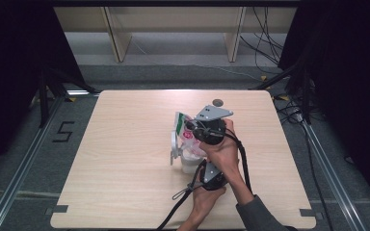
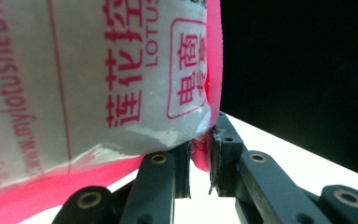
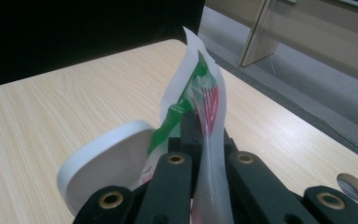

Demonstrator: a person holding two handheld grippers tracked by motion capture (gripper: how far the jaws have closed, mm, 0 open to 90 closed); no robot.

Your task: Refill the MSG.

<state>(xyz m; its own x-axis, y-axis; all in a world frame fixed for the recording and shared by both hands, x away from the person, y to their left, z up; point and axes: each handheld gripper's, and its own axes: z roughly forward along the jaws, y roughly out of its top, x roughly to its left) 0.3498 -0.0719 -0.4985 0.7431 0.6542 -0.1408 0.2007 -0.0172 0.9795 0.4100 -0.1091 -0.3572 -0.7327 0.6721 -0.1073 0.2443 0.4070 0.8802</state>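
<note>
Both sets of fingers are clamped on one plastic pouch: near the table's front edge, the left gripper (image 1: 211,176) pinches the pouch's pink bottom seam (image 2: 200,156) between its pads, while farther in, toward the table's middle, the right gripper (image 1: 207,131) is closed tight on the thin top edge of the pouch (image 3: 204,100), where green and red print shows.

The white pouch (image 1: 189,137), printed in pink with Chinese characters and the word LOTUS, hangs tilted between the two grippers, its lower end at a small white container (image 1: 189,162) that stands just right of the table's (image 1: 125,159) centre. A white round lid (image 3: 107,165) stands up beside the pouch, apparently hinged to the container.

Judging by the double grip and the tilt, the work appears to be at the pouring or emptying stage: the pouch is lifted and held, the lid is open, and what seems left is finishing the pour, setting the pouch down and shutting the lid.

Whether the pouch is torn open, whether anything is flowing, and what the container holds cannot be made out; the hands (image 1: 224,149) and grippers cover the pouch's mouth in the high view. Beyond, near the table's far edge, sits a small dark round hole (image 1: 217,102).
</note>
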